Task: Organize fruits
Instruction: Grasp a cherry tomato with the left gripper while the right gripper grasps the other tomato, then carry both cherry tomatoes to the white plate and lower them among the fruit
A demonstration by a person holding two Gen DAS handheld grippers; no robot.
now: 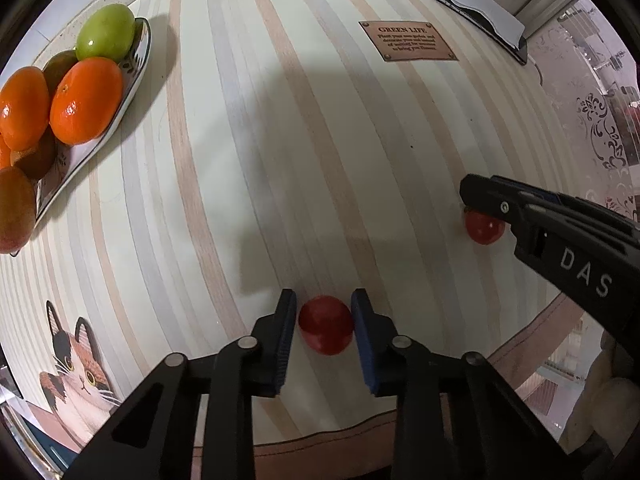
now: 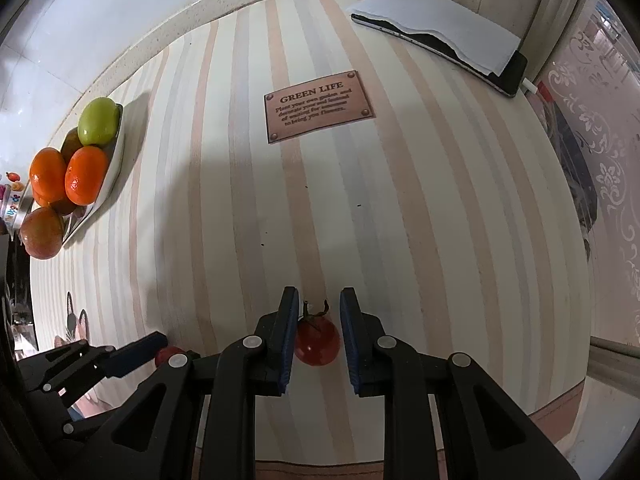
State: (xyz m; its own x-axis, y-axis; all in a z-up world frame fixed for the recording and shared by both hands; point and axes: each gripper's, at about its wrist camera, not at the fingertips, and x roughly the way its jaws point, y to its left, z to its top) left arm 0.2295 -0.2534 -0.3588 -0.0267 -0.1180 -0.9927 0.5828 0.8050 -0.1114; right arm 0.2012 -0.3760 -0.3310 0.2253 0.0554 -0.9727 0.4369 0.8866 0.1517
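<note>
Two small red tomatoes lie on the striped tablecloth. My left gripper has its jaws around a stemless tomato, both pads touching its sides. My right gripper has its jaws around a tomato with a stem; the left pad touches it and a thin gap shows at the right pad. In the left wrist view the right gripper covers part of that tomato. In the right wrist view the left gripper hides most of the stemless tomato.
A white plate at the far left holds oranges, a green fruit and darker fruit; it also shows in the right wrist view. A tablet under white paper lies at the back right. The table edge is near.
</note>
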